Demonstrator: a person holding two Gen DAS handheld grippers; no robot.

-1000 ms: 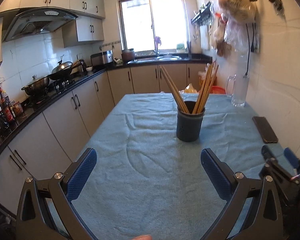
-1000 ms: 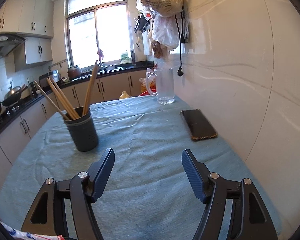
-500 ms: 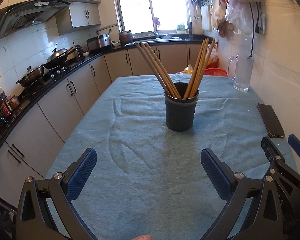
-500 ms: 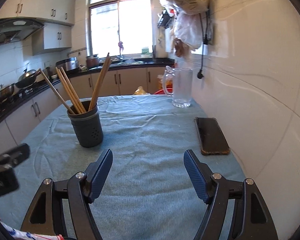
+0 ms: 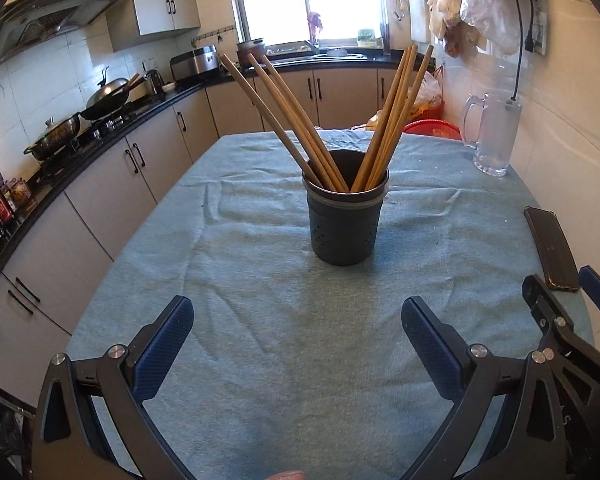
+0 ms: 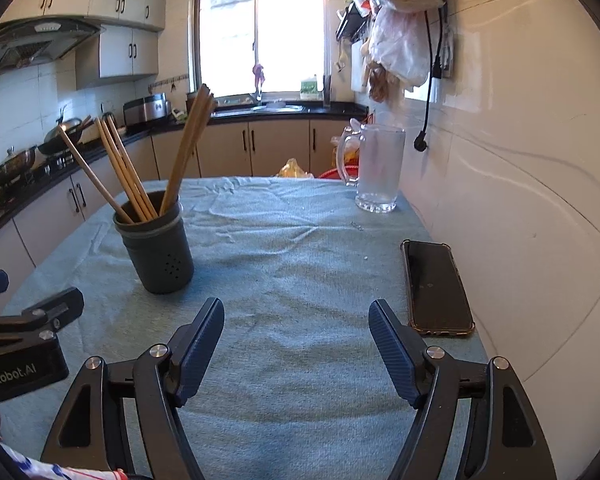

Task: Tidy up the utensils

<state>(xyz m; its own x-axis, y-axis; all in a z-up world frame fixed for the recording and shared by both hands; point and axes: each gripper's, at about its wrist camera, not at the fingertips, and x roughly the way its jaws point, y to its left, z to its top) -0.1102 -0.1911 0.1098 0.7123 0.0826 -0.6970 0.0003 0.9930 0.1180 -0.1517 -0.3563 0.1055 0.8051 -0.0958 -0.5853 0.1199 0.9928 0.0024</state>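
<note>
Ahead, chopstick holder (image 5: 346, 224), hand-held gripper (image 5: 298, 332) gaping

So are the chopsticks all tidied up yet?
Done: every chopstick in view stands in the dark holder, in two bunches. In hand: nothing, left tongs and right tongs are open and empty. Left: maybe gathering the bunches; nothing loose lies on the cloth.
</note>
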